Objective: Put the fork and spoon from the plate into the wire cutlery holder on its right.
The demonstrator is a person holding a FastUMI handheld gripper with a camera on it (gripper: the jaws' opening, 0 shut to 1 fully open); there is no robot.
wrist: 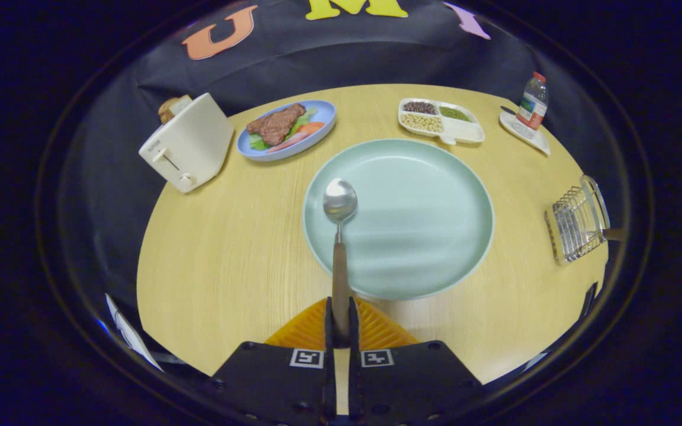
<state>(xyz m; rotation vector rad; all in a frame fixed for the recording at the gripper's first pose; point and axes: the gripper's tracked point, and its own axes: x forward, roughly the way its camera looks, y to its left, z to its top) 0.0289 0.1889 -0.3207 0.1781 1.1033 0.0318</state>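
My gripper [341, 322] is shut on the wooden handle of a spoon [340, 204], both fingers pressing on it. The spoon points straight ahead, its steel bowl hanging over the left part of a pale green plate [436, 195]. The plate lies bare on the round wooden table [222, 254]. The wire cutlery holder [578, 222] stands to the right of the plate near the table's edge, with a wooden handle poking out of its right side.
A white toaster [190, 145] stands at the back left. Beside it is a blue plate with steak and vegetables [288, 130]. A white divided dish of beans [440, 120] and a small bottle [533, 100] on a white tray are at the back right.
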